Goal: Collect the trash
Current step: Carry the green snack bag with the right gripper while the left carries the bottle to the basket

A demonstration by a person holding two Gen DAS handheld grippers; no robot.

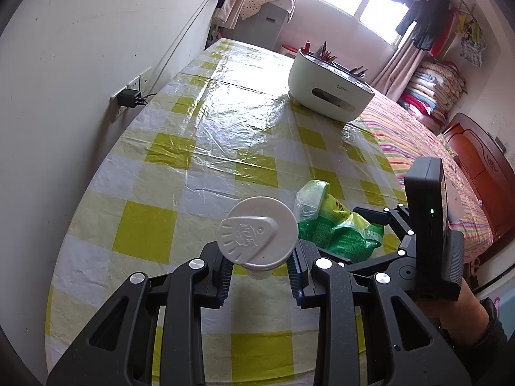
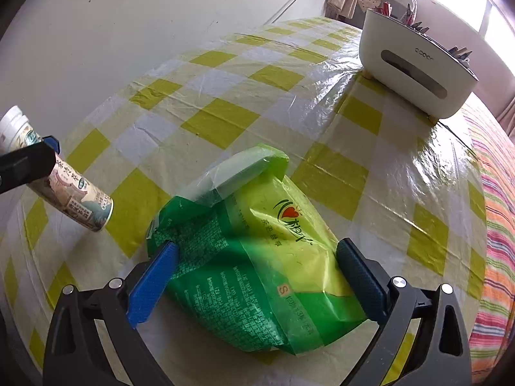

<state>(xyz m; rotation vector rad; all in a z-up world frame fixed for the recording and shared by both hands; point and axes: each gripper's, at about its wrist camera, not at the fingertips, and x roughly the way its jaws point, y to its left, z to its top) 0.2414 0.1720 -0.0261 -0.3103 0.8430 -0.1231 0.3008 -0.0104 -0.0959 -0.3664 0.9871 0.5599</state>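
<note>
left tongs (image 1: 259,276) pinching lidded paper cup (image 1: 257,238), lifted off the counter (image 1: 199,148) | right tongs (image 2: 257,276) spread around green plastic bag (image 2: 257,257) lying on counter | white bin (image 1: 328,93) far, near counter edge

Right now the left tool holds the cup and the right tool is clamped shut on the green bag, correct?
Not quite. The left tool does hold the cup, but the right tool is open, its jaws straddling the green bag, as the right wrist view shows.
</note>
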